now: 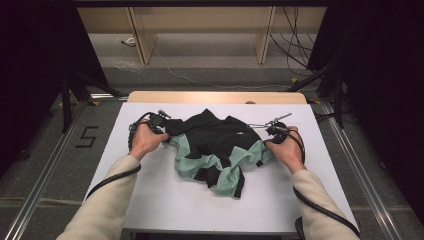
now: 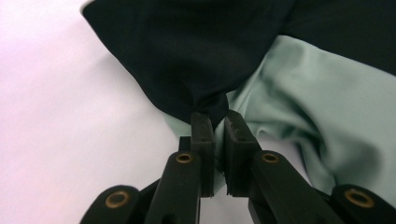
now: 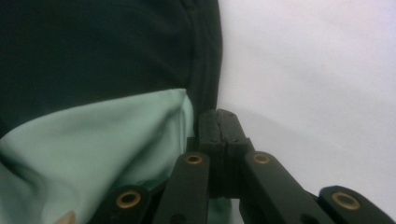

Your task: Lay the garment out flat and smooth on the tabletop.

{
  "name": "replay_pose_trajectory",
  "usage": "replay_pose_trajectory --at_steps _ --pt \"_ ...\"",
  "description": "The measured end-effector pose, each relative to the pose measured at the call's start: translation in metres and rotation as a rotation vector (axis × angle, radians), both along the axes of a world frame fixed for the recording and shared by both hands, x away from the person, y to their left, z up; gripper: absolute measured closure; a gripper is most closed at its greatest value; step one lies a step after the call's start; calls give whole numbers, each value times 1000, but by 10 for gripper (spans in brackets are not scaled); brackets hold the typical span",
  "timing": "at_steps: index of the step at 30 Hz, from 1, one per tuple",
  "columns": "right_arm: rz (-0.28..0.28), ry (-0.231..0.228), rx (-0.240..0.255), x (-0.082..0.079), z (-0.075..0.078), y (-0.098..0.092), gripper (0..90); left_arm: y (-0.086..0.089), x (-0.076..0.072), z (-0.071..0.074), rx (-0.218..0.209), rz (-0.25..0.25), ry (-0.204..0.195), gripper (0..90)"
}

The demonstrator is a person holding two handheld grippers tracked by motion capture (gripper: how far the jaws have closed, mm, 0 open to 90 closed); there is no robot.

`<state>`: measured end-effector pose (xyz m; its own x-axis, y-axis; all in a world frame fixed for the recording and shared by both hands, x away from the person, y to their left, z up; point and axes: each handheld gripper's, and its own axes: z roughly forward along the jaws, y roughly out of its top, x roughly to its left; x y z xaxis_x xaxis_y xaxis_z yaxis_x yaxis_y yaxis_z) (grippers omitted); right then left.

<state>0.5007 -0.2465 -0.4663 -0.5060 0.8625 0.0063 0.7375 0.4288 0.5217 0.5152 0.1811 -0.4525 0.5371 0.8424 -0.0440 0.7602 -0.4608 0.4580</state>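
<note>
With my left gripper (image 2: 214, 122) and right gripper (image 3: 219, 122) each clenched on an edge of the crumpled black-and-green garment (image 1: 215, 150) mid-worktop (image 1: 150, 200), I judge spreading is underway; next, pull apart evenly.

Cream sleeves (image 1: 107, 200); black tongs (image 2: 215, 122), brass rivets, black cables (image 1: 112, 179).
</note>
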Motion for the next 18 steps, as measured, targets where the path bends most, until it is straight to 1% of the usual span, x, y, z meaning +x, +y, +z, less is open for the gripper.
replay_pose_trajectory --at_steps 2,3,6,7,8,9,10,11,12,13,14,15,16,17,18 --pt "-20 -13 1 -2 6 -6 900 6 -11 6 3 -9 -17 843" --pt "-20 -13 1 -2 6 -6 900 8 -15 8 3 -7 -21 843" --pt "-28 -15 5 -6 13 -12 900 17 -31 15 -9 -21 -11 843" --pt "-21 3 0 -8 16 -14 900 19 -34 16 -6 -30 -14 843" --pt "-12 27 -10 -10 17 -13 900 20 -39 17 -12 -44 5 842" --pt "22 67 -33 -12 17 -12 900 21 -42 17 -17 -56 18 841" --pt "43 98 -47 -14 16 -11 900 22 -46 18 -26 -68 22 840" --pt "62 129 -59 -17 15 -10 900 22 -47 18 -25 -83 24 838" --pt "68 141 -63 -19 15 -9 900 23 -49 19 -36 -112 34 835" --pt "83 148 -57 -19 15 -9 900 24 -49 20 -50 -123 44 819" --pt "83 144 -48 -19 16 -9 897 24 -47 23 -64 -123 37 794" --pt "74 120 -38 -17 19 -10 875 25 -45 27 -69 -122 10 745" --pt "61 90 -36 -15 22 -11 847 25 -41 32 -77 -116 -14 677" --pt "48 66 -36 -12 25 -11 809 26 -35 38 -102 -100 -44 601" --pt "33 31 -16 -8 28 -10 770 26 -32 42 -120 -92 -61 551"
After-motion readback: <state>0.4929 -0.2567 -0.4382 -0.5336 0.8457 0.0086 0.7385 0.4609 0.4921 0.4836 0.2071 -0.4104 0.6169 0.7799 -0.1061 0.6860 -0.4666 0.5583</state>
